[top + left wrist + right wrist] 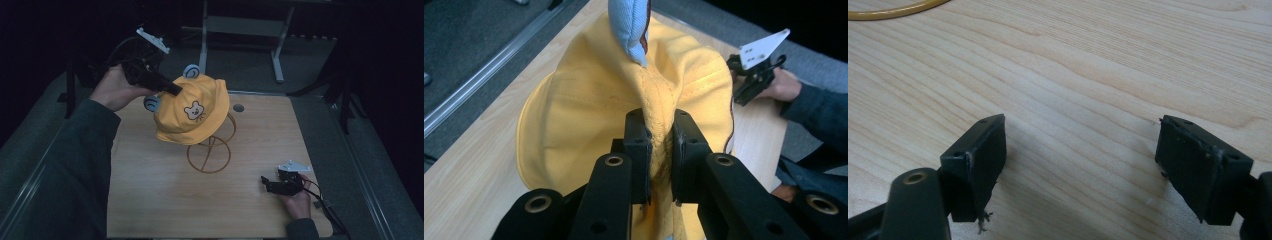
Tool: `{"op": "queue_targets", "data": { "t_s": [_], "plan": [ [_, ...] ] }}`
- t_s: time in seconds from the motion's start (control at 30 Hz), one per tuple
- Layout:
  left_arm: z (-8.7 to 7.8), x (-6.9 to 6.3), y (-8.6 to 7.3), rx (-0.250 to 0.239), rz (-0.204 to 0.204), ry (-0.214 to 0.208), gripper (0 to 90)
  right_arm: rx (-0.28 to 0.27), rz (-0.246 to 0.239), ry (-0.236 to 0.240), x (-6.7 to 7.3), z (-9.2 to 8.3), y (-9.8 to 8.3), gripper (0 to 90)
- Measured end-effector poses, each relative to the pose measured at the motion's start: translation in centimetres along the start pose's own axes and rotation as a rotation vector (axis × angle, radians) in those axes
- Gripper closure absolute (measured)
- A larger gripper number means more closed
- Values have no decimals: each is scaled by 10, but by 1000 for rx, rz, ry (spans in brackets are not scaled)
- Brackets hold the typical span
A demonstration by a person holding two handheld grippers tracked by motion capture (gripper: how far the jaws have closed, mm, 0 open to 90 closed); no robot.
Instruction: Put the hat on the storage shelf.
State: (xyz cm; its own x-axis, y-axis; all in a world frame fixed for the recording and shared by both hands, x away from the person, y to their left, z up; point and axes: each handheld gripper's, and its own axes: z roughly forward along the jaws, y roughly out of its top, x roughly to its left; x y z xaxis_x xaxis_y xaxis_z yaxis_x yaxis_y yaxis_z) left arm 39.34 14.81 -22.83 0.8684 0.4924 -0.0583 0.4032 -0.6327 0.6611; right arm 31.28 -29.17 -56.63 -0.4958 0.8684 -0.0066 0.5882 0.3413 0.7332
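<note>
Left gripper view shows my left gripper point(659, 145) pinching the soft yellow cloth hat point(574, 120) at mid-frame, so a hard tug could topple its thin gold wire stand point(210, 155), while my right gripper point(1080, 165) rests wide open.

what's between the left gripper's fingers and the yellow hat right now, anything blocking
Nothing visible. The left gripper already has its fingers pinched on a fold of the yellow hat, fabric pressed directly between them. The hat sits over the wire stand, and the right gripper rests open on the table, well apart.
</note>
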Motion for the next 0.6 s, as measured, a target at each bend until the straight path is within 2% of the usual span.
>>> {"op": "queue_targets", "data": {
  "t_s": [0.6],
  "plan": [
    [22, -4, 13, 59, -7, 41, 791, 1, -1, 0, 0, 0, 0, 204]
  ]
}}
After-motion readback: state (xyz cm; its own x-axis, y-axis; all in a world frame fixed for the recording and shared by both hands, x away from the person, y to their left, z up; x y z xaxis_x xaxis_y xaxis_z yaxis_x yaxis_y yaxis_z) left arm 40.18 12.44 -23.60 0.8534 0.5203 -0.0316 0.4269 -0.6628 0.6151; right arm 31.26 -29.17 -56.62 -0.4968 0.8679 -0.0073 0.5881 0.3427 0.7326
